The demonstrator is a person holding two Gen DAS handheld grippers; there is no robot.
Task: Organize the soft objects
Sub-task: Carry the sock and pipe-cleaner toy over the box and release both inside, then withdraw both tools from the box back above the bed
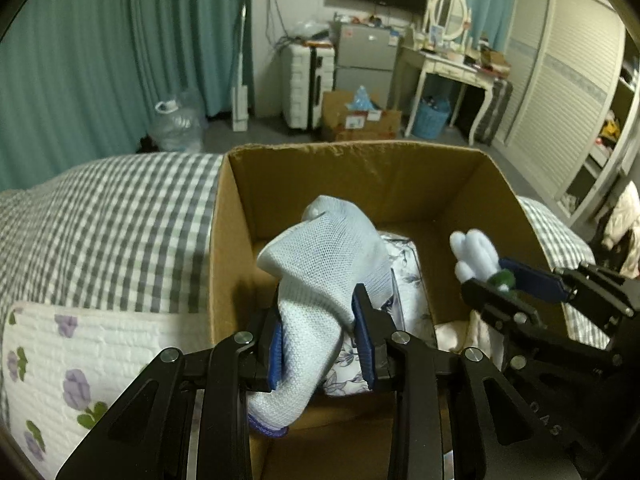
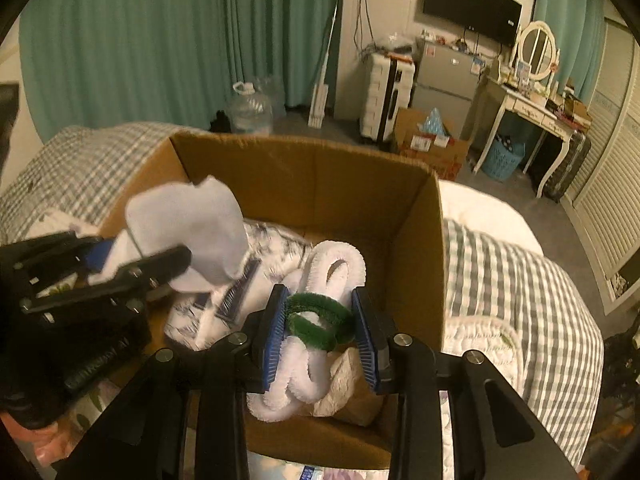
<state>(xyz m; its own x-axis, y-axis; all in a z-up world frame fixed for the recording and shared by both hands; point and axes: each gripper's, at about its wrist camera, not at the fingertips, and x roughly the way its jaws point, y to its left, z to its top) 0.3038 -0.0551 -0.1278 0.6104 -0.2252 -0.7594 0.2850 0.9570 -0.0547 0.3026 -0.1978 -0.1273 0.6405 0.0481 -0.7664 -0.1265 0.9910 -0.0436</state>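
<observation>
An open cardboard box (image 1: 320,176) stands on the bed; it also shows in the right wrist view (image 2: 304,176). My left gripper (image 1: 320,344) is shut on a pale blue knitted sock (image 1: 324,264) and holds it over the box; the sock also shows in the right wrist view (image 2: 188,224). My right gripper (image 2: 320,332) is shut on a fuzzy white chenille piece with a green band (image 2: 320,320), held above the box; it also shows in the left wrist view (image 1: 476,252). A folded floral cloth (image 1: 404,280) lies inside the box.
The bed has a grey checked cover (image 1: 120,220) and a white quilt with purple flowers (image 1: 80,368). A beige cloth (image 2: 344,380) lies in the box. Beyond are teal curtains, a suitcase (image 1: 306,84), a dressing table (image 1: 448,64) and a wardrobe.
</observation>
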